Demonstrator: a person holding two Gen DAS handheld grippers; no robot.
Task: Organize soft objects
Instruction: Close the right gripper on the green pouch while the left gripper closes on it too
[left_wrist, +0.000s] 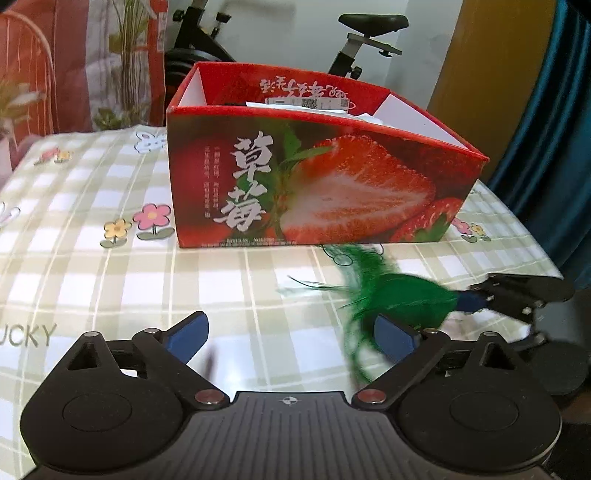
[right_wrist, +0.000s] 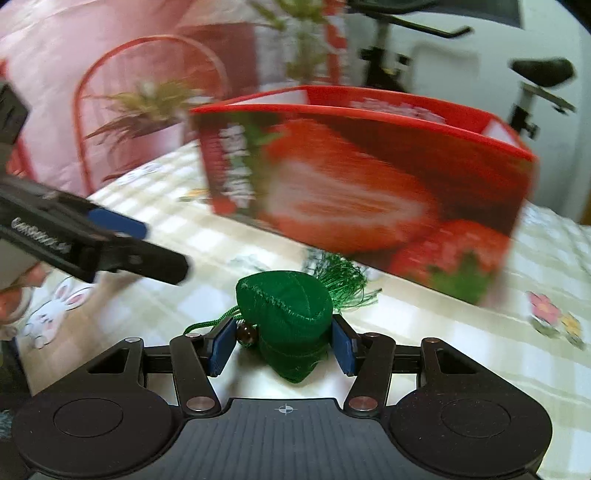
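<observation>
A glossy checked tablecloth (left_wrist: 92, 280) carries the cardboard strawberry box (left_wrist: 317, 184); before it, the right gripper (right_wrist: 284, 341) pinches a velvety green tasselled pouch (right_wrist: 291, 314); the left gripper (left_wrist: 291, 338) gapes wide.

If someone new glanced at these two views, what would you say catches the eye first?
Most likely the big red strawberry box, open-topped, at the back of the checked tablecloth. Next, the green velvet pouch with its tassel, gripped between the blue-padded fingers of the right gripper just in front of the box. The left gripper is open and holds nothing.
</observation>
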